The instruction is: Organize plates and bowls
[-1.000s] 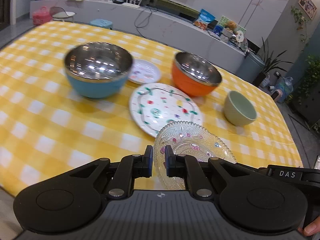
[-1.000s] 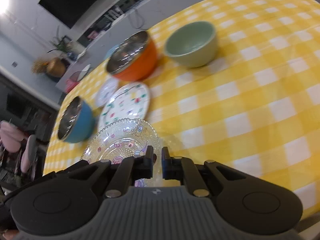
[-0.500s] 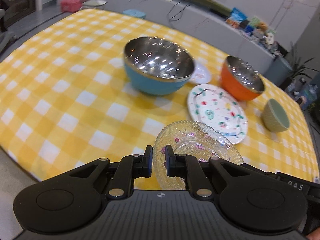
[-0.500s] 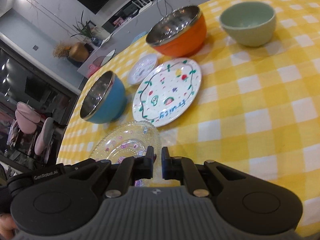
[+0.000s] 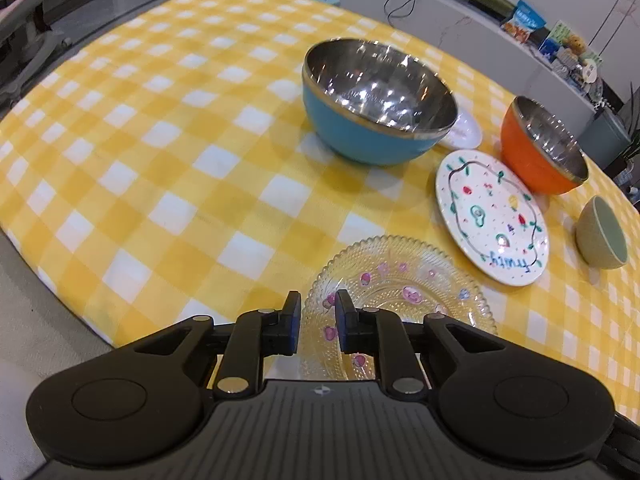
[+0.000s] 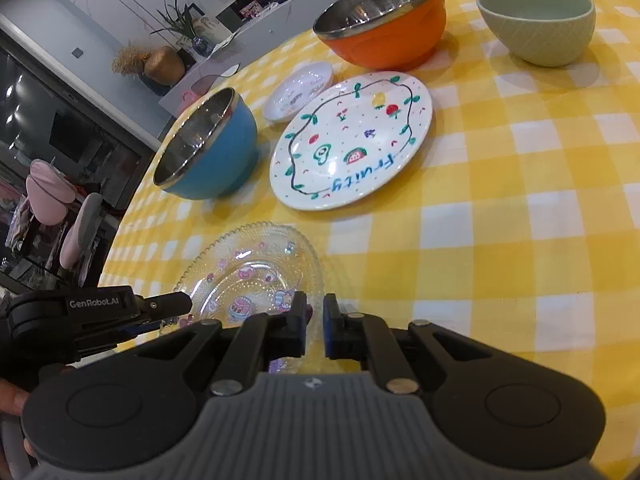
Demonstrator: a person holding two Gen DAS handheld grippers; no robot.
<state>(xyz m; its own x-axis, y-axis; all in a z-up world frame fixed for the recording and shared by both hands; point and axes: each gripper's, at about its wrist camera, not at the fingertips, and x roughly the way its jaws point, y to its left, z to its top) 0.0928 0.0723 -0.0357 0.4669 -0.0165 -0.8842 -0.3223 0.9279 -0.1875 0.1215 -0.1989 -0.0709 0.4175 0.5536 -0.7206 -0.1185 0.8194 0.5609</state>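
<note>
Left wrist view shows the left tongs (image 5: 317,322) straddling the near rim of the clear, bead-edged glass plate with pink flower prints (image 5: 404,280); their jaws have just been opening, so the pads look slack around the rim. The right tongs (image 6: 315,330) are clamped on the same plate's rim at its other side. The plate sits low over the near edge of the yellow-and-white checked tabletop (image 5: 168,160), apparently being set down (contact underneath is hidden). Next, I judge, both let go and move on to the glossy white "Fruity" ceramic plate (image 6: 352,140). Beyond it are a steel-lined blue bowl (image 5: 376,100), an orange one (image 6: 384,20) and a matte green bowl (image 6: 536,20).
</note>
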